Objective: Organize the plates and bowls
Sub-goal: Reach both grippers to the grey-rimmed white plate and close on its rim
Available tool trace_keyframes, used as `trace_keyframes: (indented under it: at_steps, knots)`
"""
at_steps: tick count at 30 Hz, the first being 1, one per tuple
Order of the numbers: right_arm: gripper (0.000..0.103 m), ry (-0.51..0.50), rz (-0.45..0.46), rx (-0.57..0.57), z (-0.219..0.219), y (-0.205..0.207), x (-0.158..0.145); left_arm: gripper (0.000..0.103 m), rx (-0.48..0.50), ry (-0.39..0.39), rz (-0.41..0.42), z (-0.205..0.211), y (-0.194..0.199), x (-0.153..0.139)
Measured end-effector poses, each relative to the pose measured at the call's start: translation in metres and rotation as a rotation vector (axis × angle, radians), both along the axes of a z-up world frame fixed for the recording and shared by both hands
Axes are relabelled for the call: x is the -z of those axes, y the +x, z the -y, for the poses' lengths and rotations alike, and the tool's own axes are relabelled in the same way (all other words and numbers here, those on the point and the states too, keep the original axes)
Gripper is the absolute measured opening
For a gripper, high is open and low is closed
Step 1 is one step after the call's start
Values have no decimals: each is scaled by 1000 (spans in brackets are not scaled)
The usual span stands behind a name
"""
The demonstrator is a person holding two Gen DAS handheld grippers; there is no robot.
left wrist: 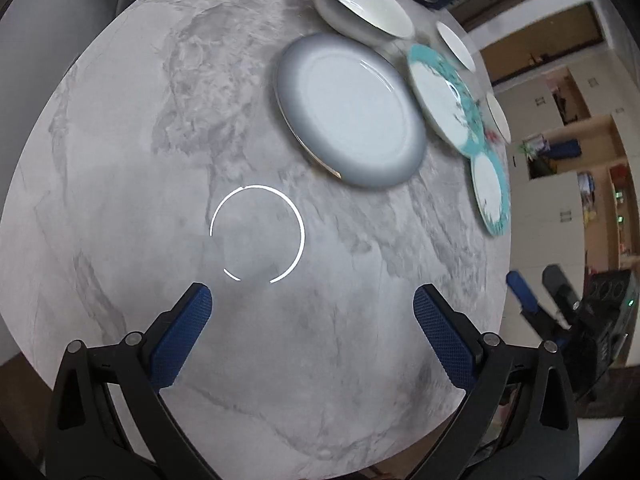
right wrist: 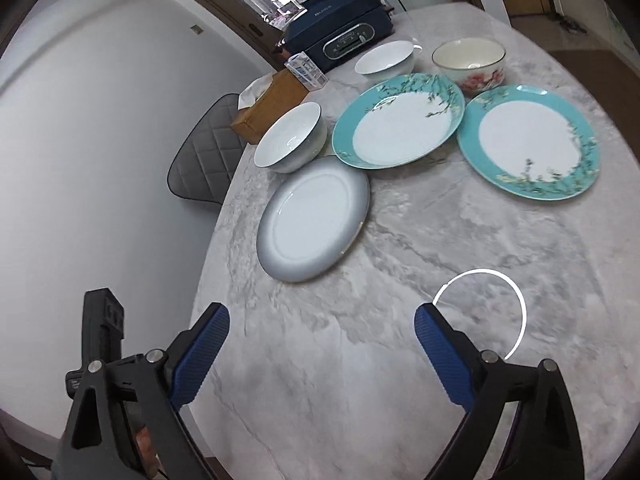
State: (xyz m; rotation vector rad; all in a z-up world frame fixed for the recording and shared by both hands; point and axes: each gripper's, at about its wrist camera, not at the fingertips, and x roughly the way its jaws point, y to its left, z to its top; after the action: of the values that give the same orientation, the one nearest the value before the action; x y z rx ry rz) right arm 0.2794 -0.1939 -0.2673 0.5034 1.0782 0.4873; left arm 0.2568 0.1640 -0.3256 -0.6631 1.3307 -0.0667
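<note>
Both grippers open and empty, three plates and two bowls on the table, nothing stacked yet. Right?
Not quite: there are three bowls, not two. The right wrist view shows a white bowl beside the grey plate, another white bowl farther back, and a flowered bowl. The rest holds: two teal plates, nothing stacked, left gripper and right gripper empty, jaws apart.

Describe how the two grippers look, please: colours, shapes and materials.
Both grippers, left and right, look alike: black angular frames with triangular cut-outs and silver round pivot bolts. Each carries two blue fingers with a fine ribbed texture. No cables or sleeves are visible.
</note>
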Motion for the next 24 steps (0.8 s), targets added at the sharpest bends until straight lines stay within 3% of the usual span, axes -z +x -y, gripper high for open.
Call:
trace_keyframes:
  at_steps: [2,8,11,13,17,19,22,24]
  knots:
    - [94,16,-33,14,-10,25,14,102,2,-16,59,-22,34,2]
    - [92,80,-82,66,-23,74,49,102,181,-9,170,-58,128,25]
    - [80,78,-110,82,-23,90,65,102,291,35,151,-62,165,41]
    - [72,79,-129,76,-23,98,75,102,338,18,132,-62,185,51]
    - [65,77,-186,60,-23,110,95,101,384,-14,73,-58,207,67]
    - [61,97,-184,56,-22,114,99,100,393,-11,98,-58,217,67]
    - [59,108,-175,29,-23,120,99,81,386,-30,105,-69,232,70]
    - [58,97,-172,-8,-27,122,99,51,390,-26,96,-74,243,70]
